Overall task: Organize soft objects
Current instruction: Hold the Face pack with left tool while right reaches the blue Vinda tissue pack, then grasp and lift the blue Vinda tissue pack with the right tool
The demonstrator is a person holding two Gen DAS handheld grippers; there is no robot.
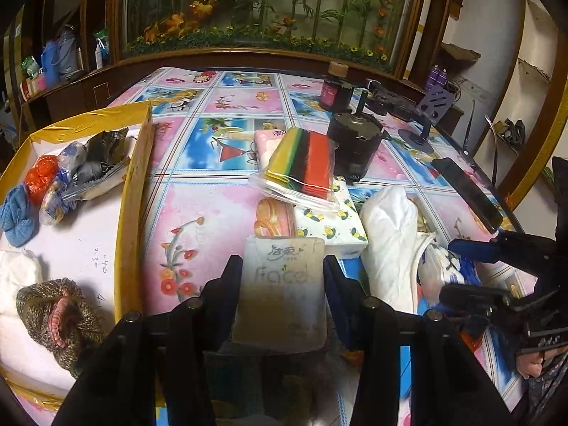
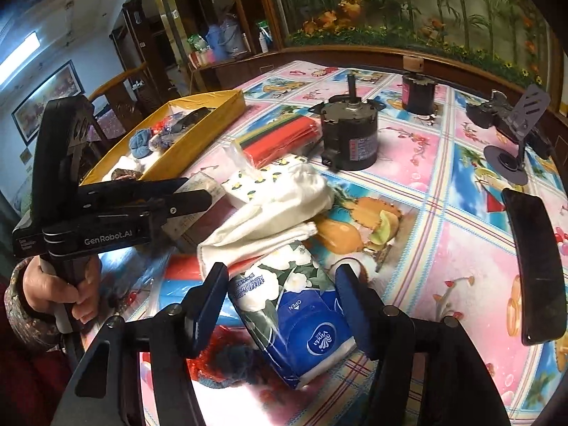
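From the left wrist view, the left gripper (image 1: 282, 277) is clenched on a white tissue pack (image 1: 282, 284) printed with pale lettering, both pads pressing its long sides, the pack lifted at the centre bottom of the picture. The yellow-edged box (image 1: 136, 177) sits at about nine o'clock from it, already holding a blue knitted piece (image 1: 16, 218), an orange net ball (image 1: 41, 175) and a brown knitted hat (image 1: 60, 323). I judge the step in hand to be carrying this pack over to the box; the next move calls for a swing toward nine o'clock, clearing the near wall before letting go. More soft goods wait on the table at twelve o'clock: a striped cloth in a clear bag (image 1: 305, 168) and a lemon-print tissue pack (image 1: 333, 223). From the right wrist view, the right gripper (image 2: 282, 298) stands partly open around a blue Vinda tissue pack (image 2: 301, 319) lying on the table, jaws either side of it; the left pad looks close or touching, the right pad shows a gap, so I read no grasp yet. A white cloth (image 2: 273, 213) lies just beyond at twelve o'clock, and the box shows at ten o'clock.
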